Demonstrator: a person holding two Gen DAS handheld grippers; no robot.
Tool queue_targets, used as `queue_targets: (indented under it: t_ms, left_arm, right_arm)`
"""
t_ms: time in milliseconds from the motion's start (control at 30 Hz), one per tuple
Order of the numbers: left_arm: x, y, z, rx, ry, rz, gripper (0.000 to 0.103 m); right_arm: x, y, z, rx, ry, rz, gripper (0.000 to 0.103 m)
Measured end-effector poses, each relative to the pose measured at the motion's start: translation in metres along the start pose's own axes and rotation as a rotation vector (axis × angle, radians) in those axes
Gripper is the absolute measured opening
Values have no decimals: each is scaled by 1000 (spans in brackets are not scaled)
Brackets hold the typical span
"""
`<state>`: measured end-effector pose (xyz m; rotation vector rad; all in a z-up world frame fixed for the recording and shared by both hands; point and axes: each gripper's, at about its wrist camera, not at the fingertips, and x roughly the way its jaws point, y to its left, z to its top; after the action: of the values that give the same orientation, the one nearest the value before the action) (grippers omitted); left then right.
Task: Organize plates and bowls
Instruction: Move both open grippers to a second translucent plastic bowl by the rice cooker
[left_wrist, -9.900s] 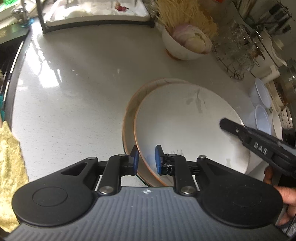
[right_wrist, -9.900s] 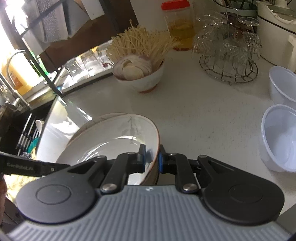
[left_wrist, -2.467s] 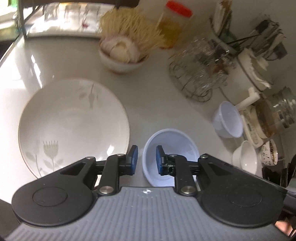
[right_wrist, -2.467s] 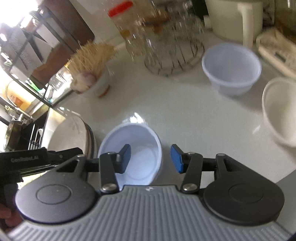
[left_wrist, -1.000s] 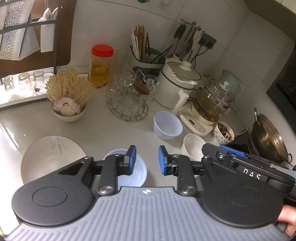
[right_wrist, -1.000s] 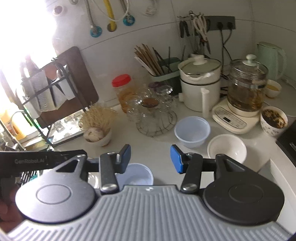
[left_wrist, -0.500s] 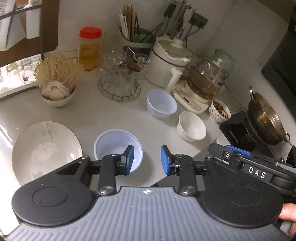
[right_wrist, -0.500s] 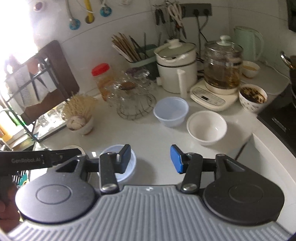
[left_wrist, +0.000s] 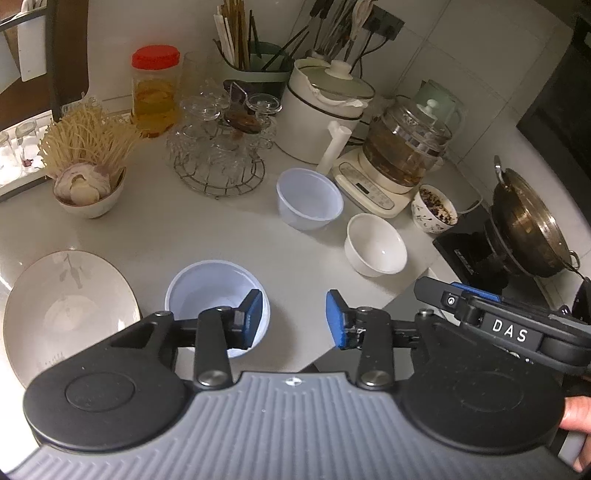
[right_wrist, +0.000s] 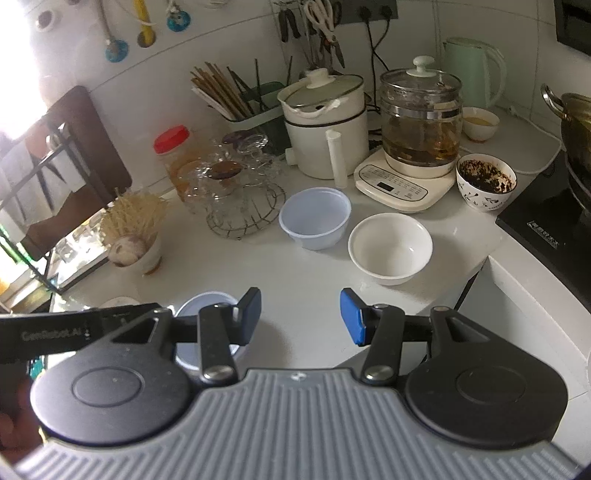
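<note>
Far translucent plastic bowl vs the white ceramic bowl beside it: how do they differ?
1. Material: the plastic bowl is bluish and translucent; the ceramic bowl is opaque glossy white.
2. Shape: the plastic bowl has straighter walls and a thin lip; the ceramic bowl is rounder and thicker-walled.
3. Place: the plastic bowl sits nearer the wire glass rack; the ceramic bowl sits nearer the counter edge.

Shared: both upright, empty, similar in size.

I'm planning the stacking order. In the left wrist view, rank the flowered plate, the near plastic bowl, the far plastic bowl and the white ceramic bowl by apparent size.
1. Flowered plate, clearly largest.
2. Near plastic bowl, though nearness to the camera enlarges it.
3. Far plastic bowl and white ceramic bowl: too alike to rank.
</note>
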<state>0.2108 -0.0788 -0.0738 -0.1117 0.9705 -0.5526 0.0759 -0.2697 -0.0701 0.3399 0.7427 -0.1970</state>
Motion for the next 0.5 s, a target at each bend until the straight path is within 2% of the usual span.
queue_targets:
  t_ms: [67,133,233,300,367,500]
  left_arm:
    - [8,1,6,-10,3,3,47]
    - [19,2,13,-20,12,18,47]
    - [36,0,27,-47,13,38,47]
    - [51,-3,38,-54,19,39,47]
    - [69,-7,49,-59,35,50,47]
    - [105,-12,68,-94,76,61,47]
  right_arm:
    - [8,-4,6,-3,-1,-4,50]
    - [16,-10,13,-2,0,0,58]
    - [30,-22,26,13,11,6,62]
    - [42,-31,35,12,19,7,64]
    - [55,-42,45,18,35,5,69]
    - [81,-63,68,22,55,15,71]
